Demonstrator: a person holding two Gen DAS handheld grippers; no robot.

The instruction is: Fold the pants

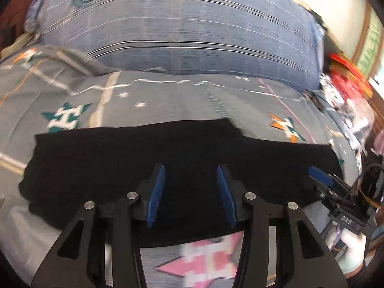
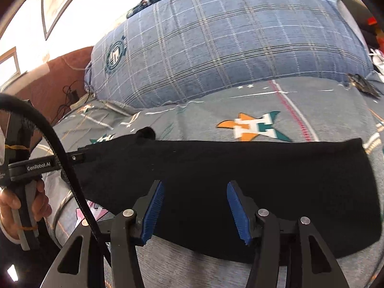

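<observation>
Black pants [image 2: 228, 187] lie flat in a long band across the patterned bed [image 1: 168, 100], in front of the plaid pillow [image 2: 228, 48]. Both the left tool [image 1: 190, 192] and right tool [image 2: 195, 211] hover over the near edge, jaws apart and empty. The fold seems partway; next, I'd guess, each must pinch an edge and carry it over.
</observation>
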